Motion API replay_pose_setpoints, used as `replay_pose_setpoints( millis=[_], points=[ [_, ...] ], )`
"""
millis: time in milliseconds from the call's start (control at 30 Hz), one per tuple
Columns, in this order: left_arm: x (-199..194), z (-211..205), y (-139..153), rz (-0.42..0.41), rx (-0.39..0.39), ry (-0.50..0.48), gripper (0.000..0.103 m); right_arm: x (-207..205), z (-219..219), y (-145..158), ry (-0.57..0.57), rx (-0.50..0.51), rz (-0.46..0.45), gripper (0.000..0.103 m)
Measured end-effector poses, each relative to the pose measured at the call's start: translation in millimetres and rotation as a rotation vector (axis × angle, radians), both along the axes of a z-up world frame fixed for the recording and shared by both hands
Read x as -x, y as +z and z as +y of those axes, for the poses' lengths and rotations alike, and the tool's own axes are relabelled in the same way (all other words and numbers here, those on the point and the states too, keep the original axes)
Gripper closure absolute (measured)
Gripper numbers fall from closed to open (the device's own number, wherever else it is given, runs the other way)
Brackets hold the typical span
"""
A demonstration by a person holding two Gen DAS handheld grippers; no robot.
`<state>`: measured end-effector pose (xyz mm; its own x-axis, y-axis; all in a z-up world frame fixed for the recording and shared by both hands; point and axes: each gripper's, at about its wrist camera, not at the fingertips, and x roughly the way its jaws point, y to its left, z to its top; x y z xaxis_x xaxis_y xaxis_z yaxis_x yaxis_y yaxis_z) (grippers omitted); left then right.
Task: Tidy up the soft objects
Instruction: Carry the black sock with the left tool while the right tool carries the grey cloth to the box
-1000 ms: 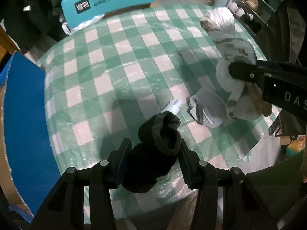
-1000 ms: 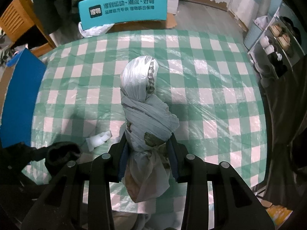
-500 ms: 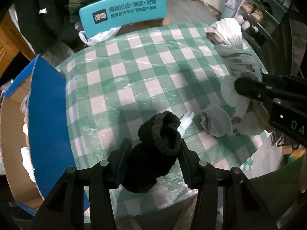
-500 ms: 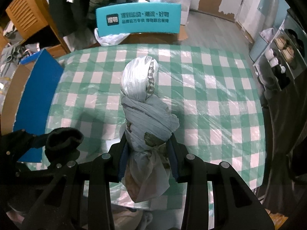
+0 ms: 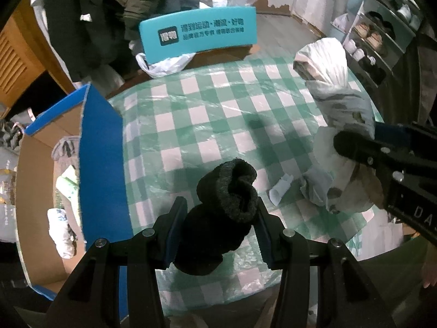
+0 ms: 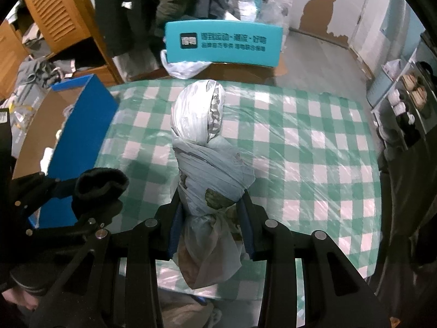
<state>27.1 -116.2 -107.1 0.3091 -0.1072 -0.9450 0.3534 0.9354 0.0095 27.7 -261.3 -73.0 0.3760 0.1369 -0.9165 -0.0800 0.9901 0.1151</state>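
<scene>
While both my grippers hang above checkered table (image 5: pixel 218 114), left gripper (image 5: pixel 220 227) clamped on black sock bundle (image 5: pixel 224 207), cuff end poking forward, lower end hidden between fingers. Right gripper (image 6: pixel 210 218) clamped on pale cloth bundle (image 6: pixel 202 147); tail droops below jaws, cut off by frame. Small grey cloth (image 5: pixel 314 188) and white paper scrap (image 5: pixel 281 188) lie on table, cloth partly hidden behind right gripper. Cardboard box (image 5: pixel 41 164) beside table, contents blurred.
</scene>
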Motion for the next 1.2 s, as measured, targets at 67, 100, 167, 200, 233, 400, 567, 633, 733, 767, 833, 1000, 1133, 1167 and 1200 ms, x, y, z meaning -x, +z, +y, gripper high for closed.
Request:
replay_pose_setpoints(
  millis=[67,100,167,200,233,400,567,633,733,767,833,1000,1133,1167,1200],
  points=[
    [-0.6,4.7,3.9,-0.010,0.002,0.008,0.054,-0.5,4.2,2.2,0.009,-0.004,-0.004,0.067],
    [-1.0,7.3,6.0,-0.014,0.002,0.013,0.054,-0.9,7.3,3.9,0.016,-0.005,-0.007,0.067],
    [-2.1,11.7,9.5,-0.022,0.004,0.020,0.054,-1.2,12.5,6.8,0.026,-0.008,-0.013,0.067],
    [-2.7,14.1,11.3,-0.026,0.004,0.025,0.054,-1.5,15.6,8.6,0.032,-0.011,-0.016,0.067],
    [-3.0,16.1,12.7,-0.029,0.004,0.029,0.054,-1.7,18.3,10.1,0.037,-0.012,-0.018,0.067],
    [-5.2,27.8,20.7,-0.046,0.007,0.047,0.054,-4.9,33.4,17.6,0.064,-0.022,-0.032,0.067],
    [-7.0,41.1,27.5,-0.063,0.009,0.067,0.054,-9.7,45.8,23.4,0.082,-0.029,-0.042,0.067],
    [-7.7,47.1,30.3,-0.070,0.010,0.076,0.054,-12.1,51.3,26.6,0.089,-0.032,-0.048,0.067],
    [-8.6,56.4,33.9,-0.079,0.010,0.093,0.054,-14.6,58.9,30.7,0.101,-0.037,-0.056,0.067],
    [-9.2,59.9,34.9,-0.082,0.011,0.100,0.054,-15.6,62.4,32.4,0.106,-0.038,-0.060,0.067],
    [-10.0,66.1,37.4,-0.086,0.014,0.112,0.054,-17.1,68.6,35.3,0.116,-0.042,-0.065,0.067],
    [-11.3,86.7,43.5,-0.100,0.019,0.144,0.054,-22.8,87.9,43.2,0.145,-0.054,-0.079,0.067],
    [-11.9,105.5,47.6,-0.113,0.023,0.175,0.054,-28.3,103.9,47.0,0.168,-0.058,-0.085,0.067],
    [-12.0,110.3,48.3,-0.115,0.023,0.182,0.054,-29.5,107.9,47.9,0.173,-0.059,-0.086,0.067],
    [-12.3,115.4,48.8,-0.118,0.024,0.190,0.054,-31.0,112.6,49.0,0.180,-0.060,-0.087,0.067]
  ],
)
